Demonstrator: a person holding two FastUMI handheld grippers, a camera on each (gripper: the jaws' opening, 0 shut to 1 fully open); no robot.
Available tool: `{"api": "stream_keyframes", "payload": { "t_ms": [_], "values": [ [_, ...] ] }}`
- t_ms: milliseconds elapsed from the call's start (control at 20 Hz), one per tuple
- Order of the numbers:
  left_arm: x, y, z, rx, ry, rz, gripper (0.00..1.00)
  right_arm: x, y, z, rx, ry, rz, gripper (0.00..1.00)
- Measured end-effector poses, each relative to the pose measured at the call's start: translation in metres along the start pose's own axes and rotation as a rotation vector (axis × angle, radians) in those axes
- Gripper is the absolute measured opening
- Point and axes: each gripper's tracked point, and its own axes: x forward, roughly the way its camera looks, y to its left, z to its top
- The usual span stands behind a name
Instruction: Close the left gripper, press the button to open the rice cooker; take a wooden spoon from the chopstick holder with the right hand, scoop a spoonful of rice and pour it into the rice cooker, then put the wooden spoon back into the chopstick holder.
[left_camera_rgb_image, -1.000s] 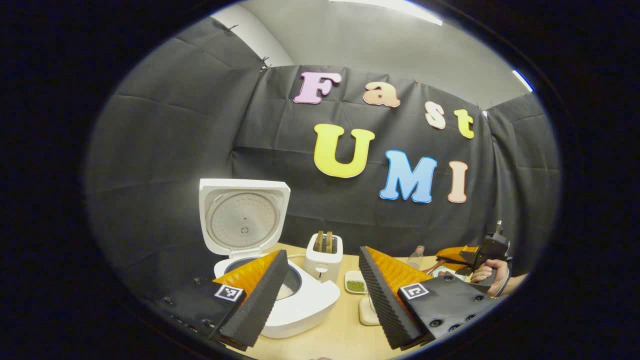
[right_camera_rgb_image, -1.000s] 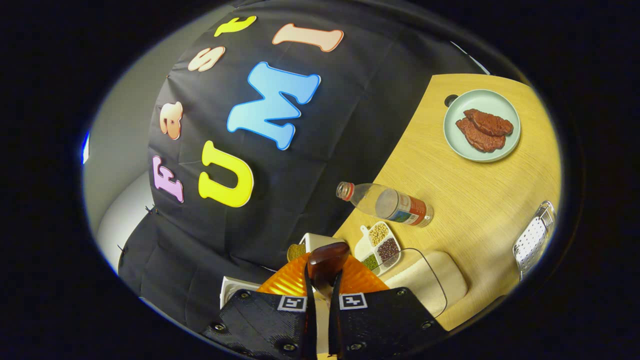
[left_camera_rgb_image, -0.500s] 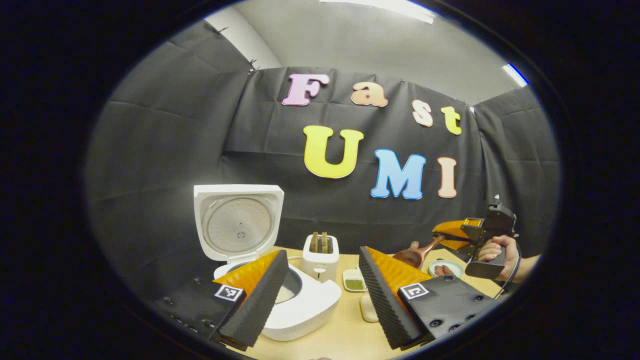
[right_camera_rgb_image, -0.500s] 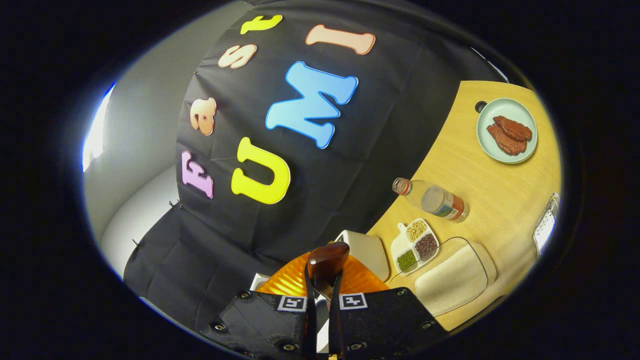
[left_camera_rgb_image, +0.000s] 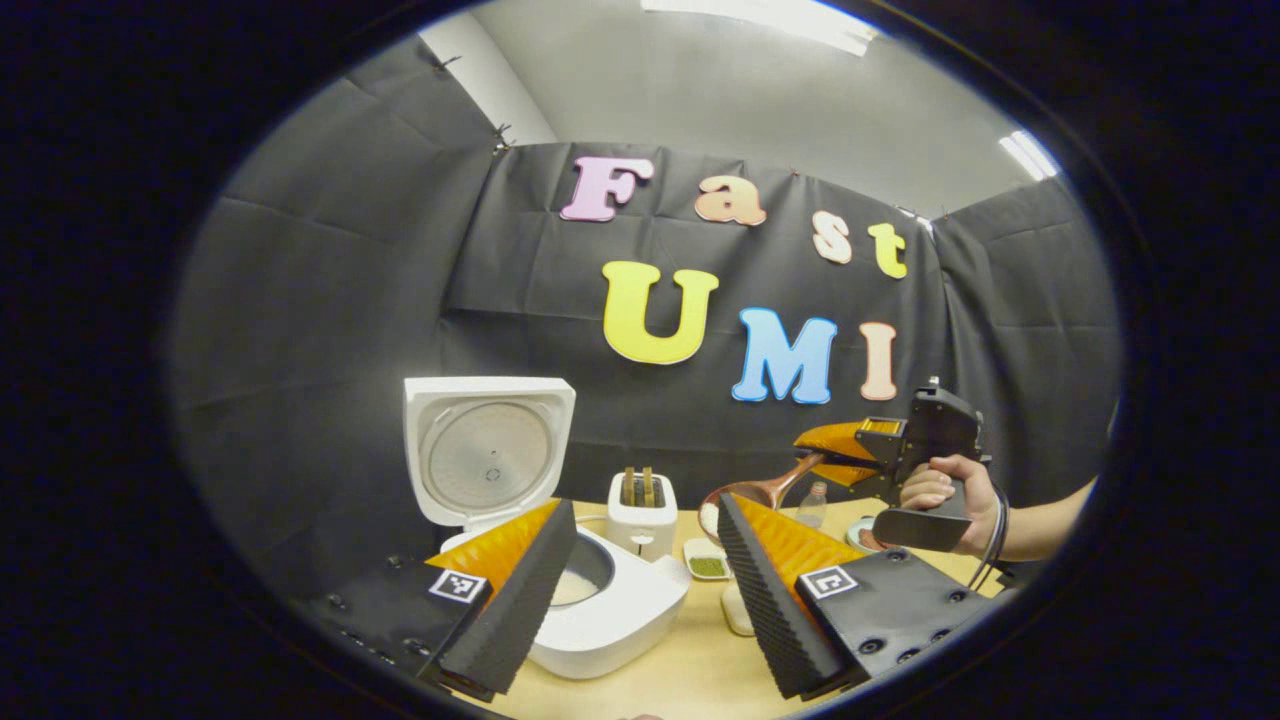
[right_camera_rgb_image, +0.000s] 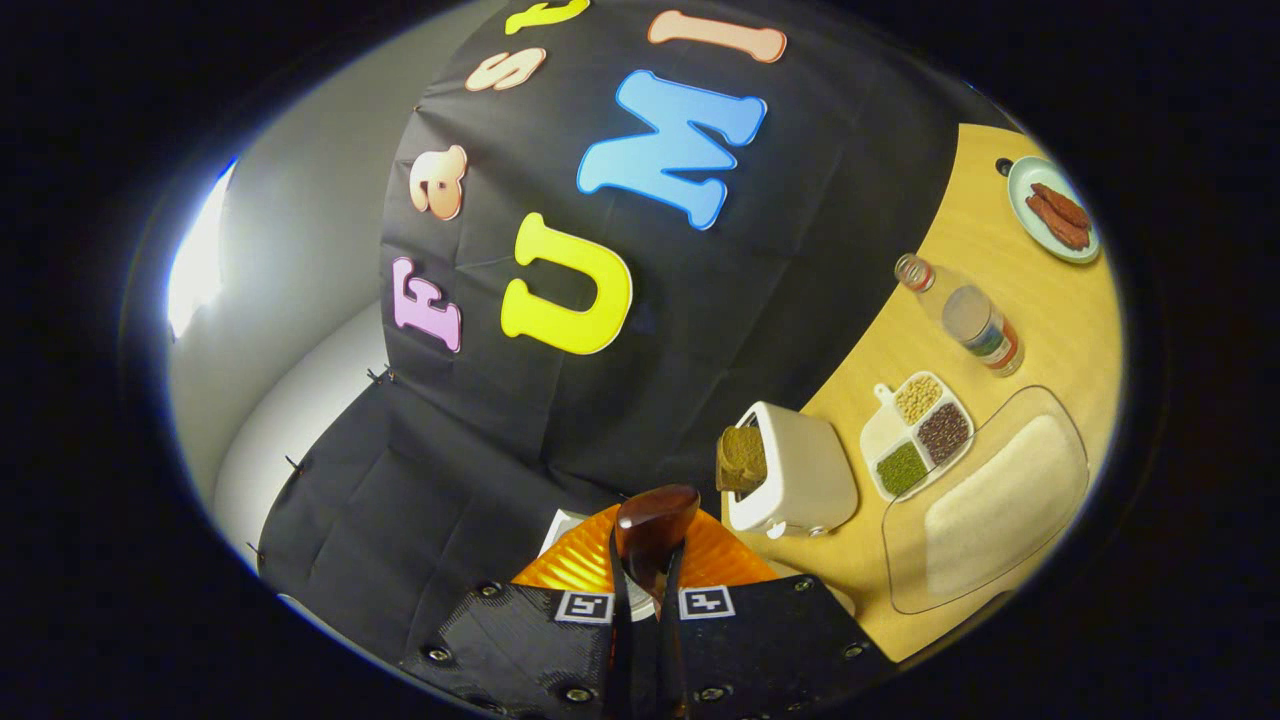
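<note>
A: Left gripper (left_camera_rgb_image: 645, 575) status?
B: Held above table (left_camera_rgb_image: 690, 670), jaws spread wide, nothing between. Positioned in front of cooker (left_camera_rgb_image: 590, 610); lid (left_camera_rgb_image: 487, 450) raised upright, rice inside the pot.

A: Right gripper (right_camera_rgb_image: 640, 590) status?
B: Clamped tight on spoon (right_camera_rgb_image: 655, 520) handle. In left gripper view, held by hand (left_camera_rgb_image: 945, 495) above table, right of toaster (left_camera_rgb_image: 641, 512); spoon bowl loaded with rice, near toaster, not over cooker.

A: Rice supply?
B: Clear tray (right_camera_rgb_image: 1000, 500), beside toaster.

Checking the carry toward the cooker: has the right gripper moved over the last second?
Yes. In the left gripper view the right gripper with the wooden spoon has risen and shifted left toward the toaster.
</note>
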Motion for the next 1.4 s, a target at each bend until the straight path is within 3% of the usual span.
{"api": "stream_keyframes", "payload": {
  "t_ms": [350, 600, 650, 750, 950, 1200, 1400],
  "values": [
    [-0.015, 0.023, -0.002, -0.039, -0.012, 0.039, 0.98, 0.049, 0.020, -0.041, 0.020, 0.095, 0.019, 0.09],
    [-0.019, 0.032, -0.011, -0.044, 0.000, 0.051, 0.96, 0.075, 0.026, -0.054, -0.071, 0.125, 0.007, 0.09],
    [-0.020, 0.034, -0.013, -0.045, 0.005, 0.054, 1.00, 0.086, 0.029, -0.056, -0.084, 0.129, 0.006, 0.09],
    [-0.020, 0.035, -0.015, -0.054, 0.012, 0.064, 0.96, 0.103, 0.031, -0.063, -0.111, 0.144, 0.003, 0.09],
    [-0.017, 0.035, -0.009, -0.081, -0.001, 0.085, 1.00, 0.131, 0.028, -0.088, -0.189, 0.190, -0.009, 0.09],
    [-0.024, 0.036, -0.011, -0.078, 0.002, 0.101, 0.96, 0.160, 0.029, -0.121, -0.282, 0.247, -0.019, 0.09],
    [-0.030, 0.039, -0.015, -0.096, 0.014, 0.138, 0.96, 0.179, 0.028, -0.141, -0.468, 0.289, -0.048, 0.09]
  ]
}}
